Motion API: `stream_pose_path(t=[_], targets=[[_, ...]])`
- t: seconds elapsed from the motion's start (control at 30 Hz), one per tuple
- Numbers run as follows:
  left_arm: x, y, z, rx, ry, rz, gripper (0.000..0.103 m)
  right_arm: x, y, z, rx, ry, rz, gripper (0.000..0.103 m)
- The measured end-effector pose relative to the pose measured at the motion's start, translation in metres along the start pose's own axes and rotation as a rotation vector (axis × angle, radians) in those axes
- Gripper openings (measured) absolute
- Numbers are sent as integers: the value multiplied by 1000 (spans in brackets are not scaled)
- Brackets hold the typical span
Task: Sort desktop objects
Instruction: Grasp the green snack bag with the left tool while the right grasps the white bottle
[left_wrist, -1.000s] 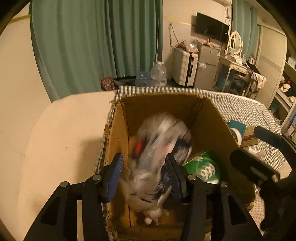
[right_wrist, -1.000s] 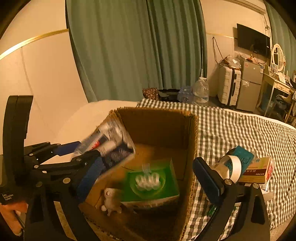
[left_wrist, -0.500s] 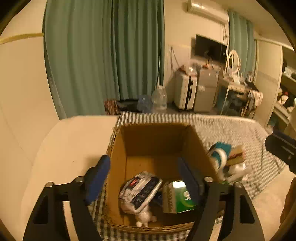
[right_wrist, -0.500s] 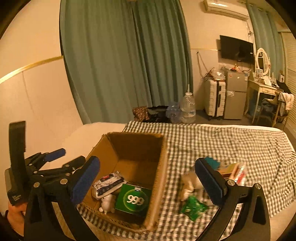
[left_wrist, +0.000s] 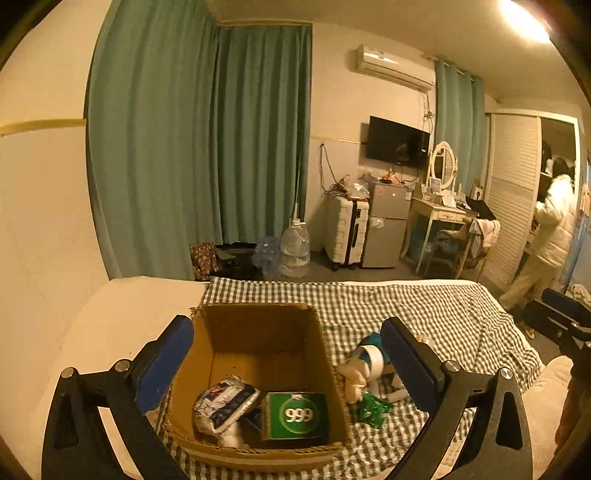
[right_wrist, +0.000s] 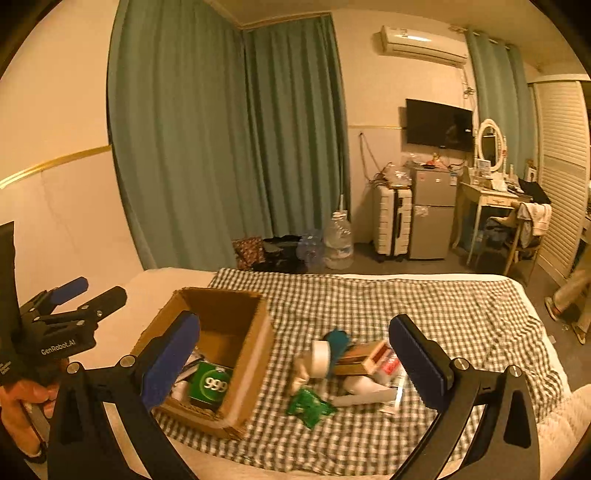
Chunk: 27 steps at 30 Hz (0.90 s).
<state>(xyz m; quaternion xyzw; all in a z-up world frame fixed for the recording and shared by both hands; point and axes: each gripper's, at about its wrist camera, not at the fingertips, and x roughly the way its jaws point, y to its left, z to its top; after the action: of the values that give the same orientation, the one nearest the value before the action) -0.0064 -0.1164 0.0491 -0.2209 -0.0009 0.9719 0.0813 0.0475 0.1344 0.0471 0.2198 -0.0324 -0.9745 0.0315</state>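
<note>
Both grippers' jaws gape empty, left (left_wrist: 287, 363) opening; only right (right_wrist: 293, 360) view shows the red-ended carton (right_wrist: 364, 360).

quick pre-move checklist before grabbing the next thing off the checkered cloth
1. Left gripper empty: ok, its jaws are opening with nothing between them.
2. Right gripper empty and open: ok, nothing between the pads.
3. Cardboard box upright with room: ok, the green 999 box and the silver packet lie at its near end, the far half is bare.
4. Items left to sort: not ok, the tape roll, the green sachet and others lie on the checkered cloth.
5. Pile separable: cannot tell, the items overlap.
</note>
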Motion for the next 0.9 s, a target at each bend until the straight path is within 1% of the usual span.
stream_pose_path(t=[0.2,0.37,0.47,0.53,0.63,0.7,0.8,0.9], targets=[[-19,-32,9,34,-8,-5,103,-32,-31,2,37,-22,-34,103],[-36,-54,15,66,-35,10,103,-49,-45,3,86,-40,-21,103],[-41,-60,17,52,-39,5,103,-54,-50,6,90,-52,-35,103],[-42,-62,18,30,-34,4,103,-55,-57,12,119,-63,-44,103],[-38,-67,18,-7,-17,-4,103,-50,-67,25,184,-54,-31,103],[-32,-70,15,-18,-16,-10,103,-50,-74,26,183,-57,-29,103],[-17,-80,5,-23,-6,-19,103,-46,-87,16,158,-63,-60,103],[9,-96,-9,-10,31,-30,103,-28,-108,-4,166,-12,-44,103]])
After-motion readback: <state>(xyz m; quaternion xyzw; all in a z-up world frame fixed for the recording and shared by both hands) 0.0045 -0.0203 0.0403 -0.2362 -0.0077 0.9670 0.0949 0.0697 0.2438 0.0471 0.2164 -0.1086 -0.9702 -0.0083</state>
